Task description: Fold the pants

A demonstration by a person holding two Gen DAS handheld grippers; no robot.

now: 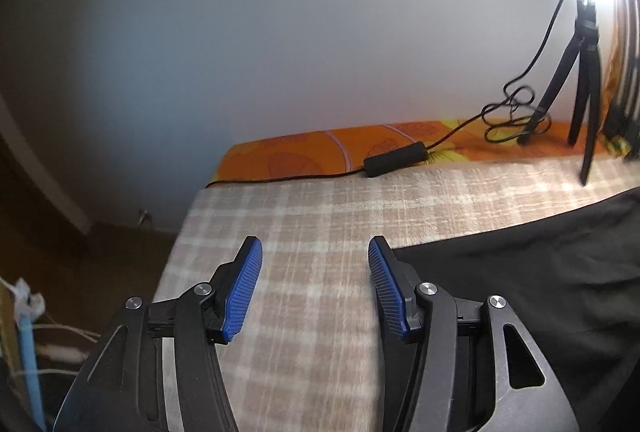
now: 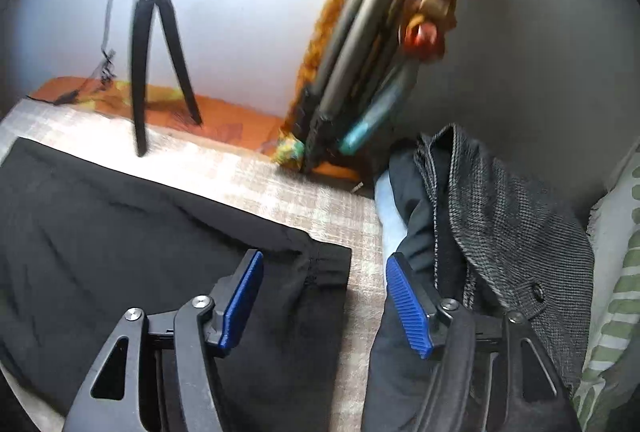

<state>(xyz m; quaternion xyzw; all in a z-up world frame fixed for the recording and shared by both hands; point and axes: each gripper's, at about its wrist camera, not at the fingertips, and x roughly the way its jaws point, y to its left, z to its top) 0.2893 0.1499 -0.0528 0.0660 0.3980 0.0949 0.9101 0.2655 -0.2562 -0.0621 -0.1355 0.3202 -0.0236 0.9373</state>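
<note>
Black pants (image 2: 120,232) lie flat on a beige checked bed cover (image 2: 280,188). In the right wrist view their right end, with a hem, lies under and just ahead of my right gripper (image 2: 322,260), which is open and empty above it. In the left wrist view the pants (image 1: 520,272) fill the right side, and my left gripper (image 1: 314,248) is open and empty above the bare checked cover (image 1: 300,216), just left of the pants' edge.
A black tripod (image 1: 584,72) and a tangled cable with a black box (image 1: 394,160) stand on an orange sheet by the wall. A pile of dark and grey clothes (image 2: 480,216) lies right of the pants. Poles (image 2: 360,32) lean in the corner. The bed's left edge drops to the floor (image 1: 100,264).
</note>
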